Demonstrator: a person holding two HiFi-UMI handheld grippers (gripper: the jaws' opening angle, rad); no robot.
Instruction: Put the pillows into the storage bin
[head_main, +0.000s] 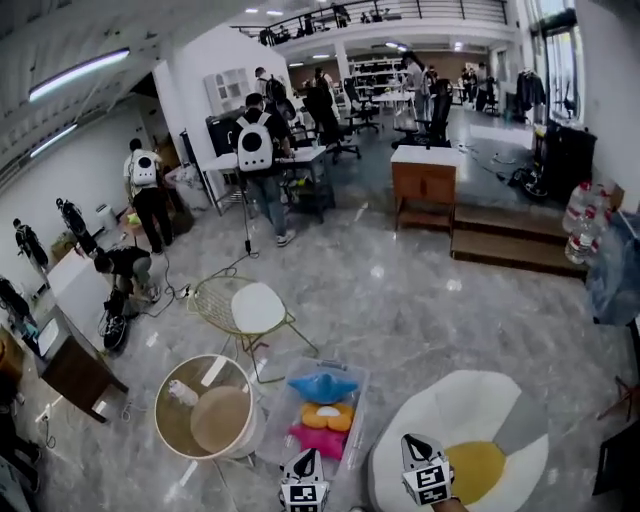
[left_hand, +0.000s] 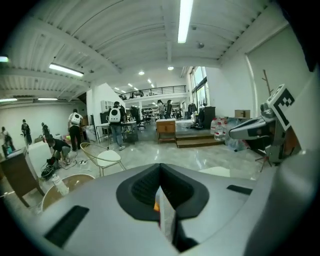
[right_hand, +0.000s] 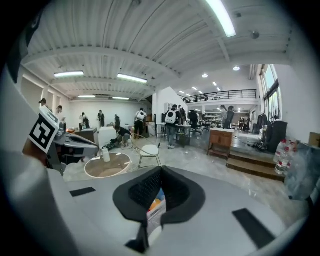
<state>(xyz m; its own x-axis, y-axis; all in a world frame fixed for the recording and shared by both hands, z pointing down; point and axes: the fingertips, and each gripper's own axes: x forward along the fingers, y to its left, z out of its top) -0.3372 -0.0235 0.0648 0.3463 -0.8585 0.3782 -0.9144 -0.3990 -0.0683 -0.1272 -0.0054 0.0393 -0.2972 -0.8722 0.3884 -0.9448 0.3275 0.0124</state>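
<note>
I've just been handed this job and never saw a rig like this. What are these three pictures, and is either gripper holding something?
No robot: a person holds a two-jaw gripper in each hand. The head view is from a camera on their head, looking down; the left gripper and right gripper show at its bottom. The other two pictures come from a camera on each gripper. Both are shut, holding nothing. On the floor stands a clear storage bin holding a blue pillow, an orange pillow and a pink pillow. To its right is a white seat with a yellow middle.
</note>
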